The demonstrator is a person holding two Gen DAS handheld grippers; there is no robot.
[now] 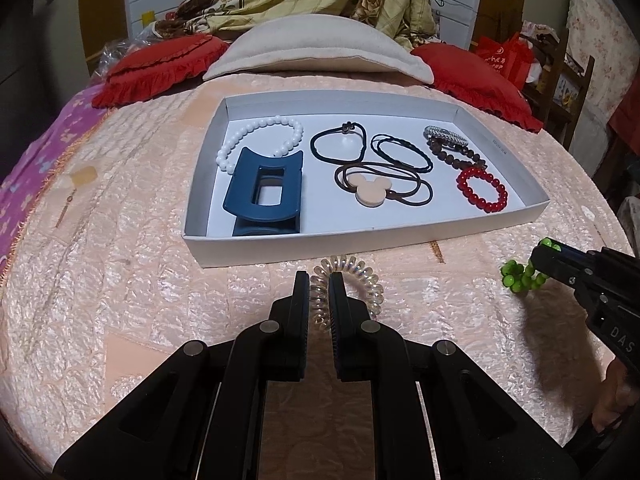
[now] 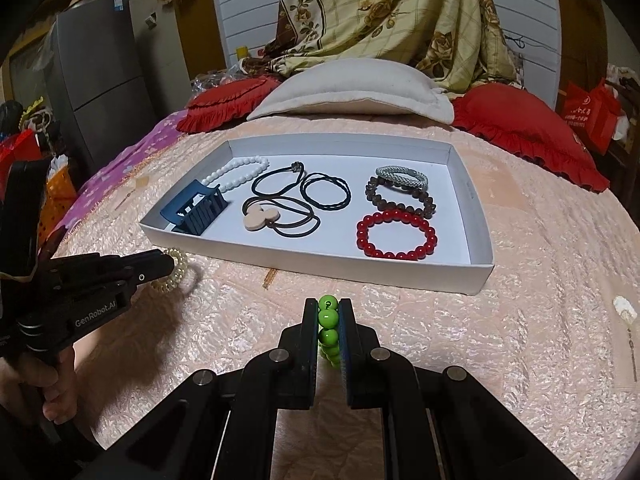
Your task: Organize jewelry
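Left wrist view: shallow white cardboard tray point(image 1: 520, 216) at twelve o'clock holds most pieces; left claw point(image 1: 319, 284) clamps clear coiled plastic hair tie point(image 1: 360, 276), right claw point(image 2: 329, 312) clamps green bead bracelet point(image 2: 329, 334); both remain outside on the bed.

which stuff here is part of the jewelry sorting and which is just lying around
Job: white tray, coil tie in left gripper, green bracelet in right gripper, red bracelet, blue claw clip.

Lying about: beige pillow, red cushions, floral blanket.
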